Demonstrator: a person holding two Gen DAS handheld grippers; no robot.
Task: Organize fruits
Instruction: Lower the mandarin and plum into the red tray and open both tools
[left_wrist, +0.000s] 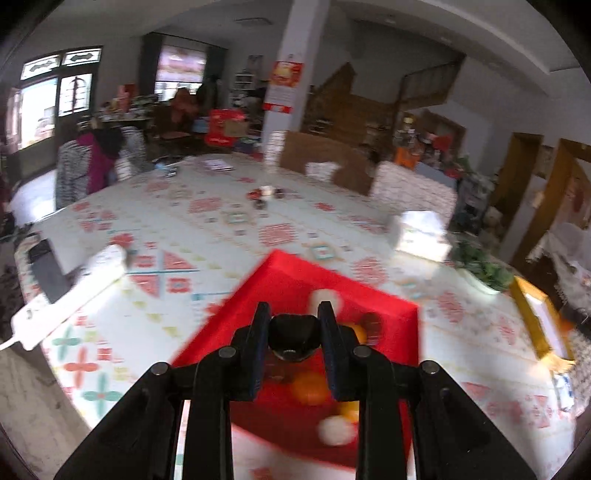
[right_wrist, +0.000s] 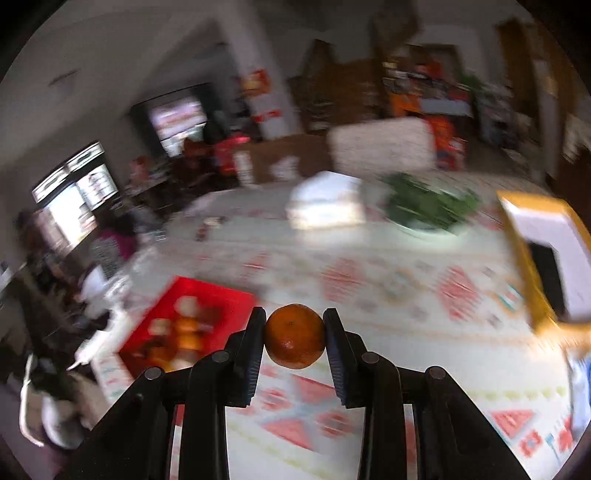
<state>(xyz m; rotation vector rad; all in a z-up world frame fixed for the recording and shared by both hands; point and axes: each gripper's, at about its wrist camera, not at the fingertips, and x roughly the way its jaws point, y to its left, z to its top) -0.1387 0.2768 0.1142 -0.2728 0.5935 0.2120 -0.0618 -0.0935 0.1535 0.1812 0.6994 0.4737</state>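
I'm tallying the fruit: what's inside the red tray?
The red tray holds oranges, whitish round fruits and a dark one. Blur and the left gripper, shut on a dark object, cover the rest.

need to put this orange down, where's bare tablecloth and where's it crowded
Bare cloth lies ahead of the right gripper, between the red tray and yellow box. The tray is crowded with fruit; the far edge holds greens.

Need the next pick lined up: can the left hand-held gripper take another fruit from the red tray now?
Probably not: the left hand-held gripper already clamps a dark fruit above the red tray.
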